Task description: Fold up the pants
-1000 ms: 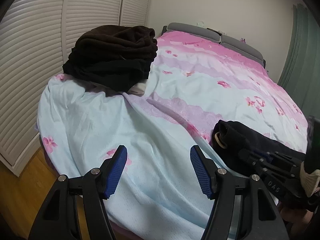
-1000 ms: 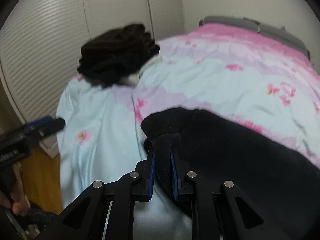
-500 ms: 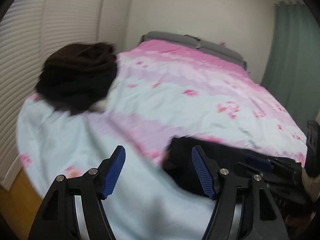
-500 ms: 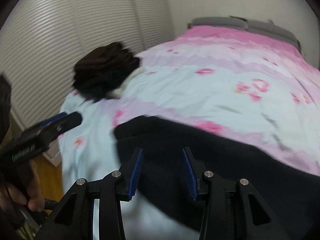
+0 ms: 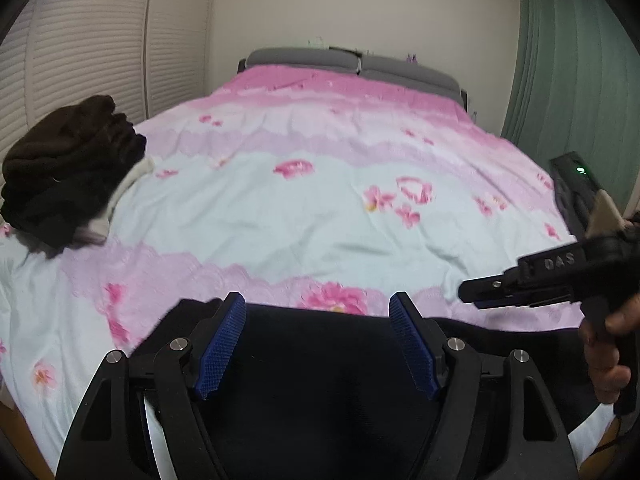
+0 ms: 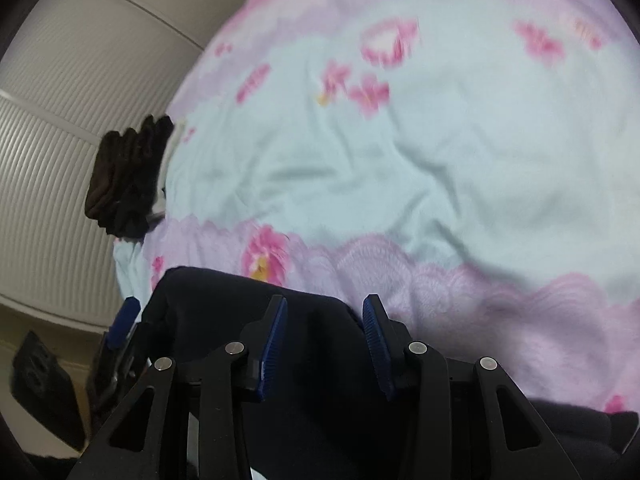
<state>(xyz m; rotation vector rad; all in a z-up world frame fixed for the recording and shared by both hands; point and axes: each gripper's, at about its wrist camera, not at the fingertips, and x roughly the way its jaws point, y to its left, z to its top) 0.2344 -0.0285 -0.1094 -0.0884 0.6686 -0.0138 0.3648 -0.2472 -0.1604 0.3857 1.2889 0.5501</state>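
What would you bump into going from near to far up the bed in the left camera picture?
Left gripper → black pants → flowery bedspread → grey headboard → wall.

Black pants (image 5: 320, 380) lie on a bedspread (image 5: 320, 200) banded pale blue, lilac and pink with pink flowers; a dark brown clothes pile (image 5: 68, 176) sits far left; the curtain (image 5: 568, 60) is green.
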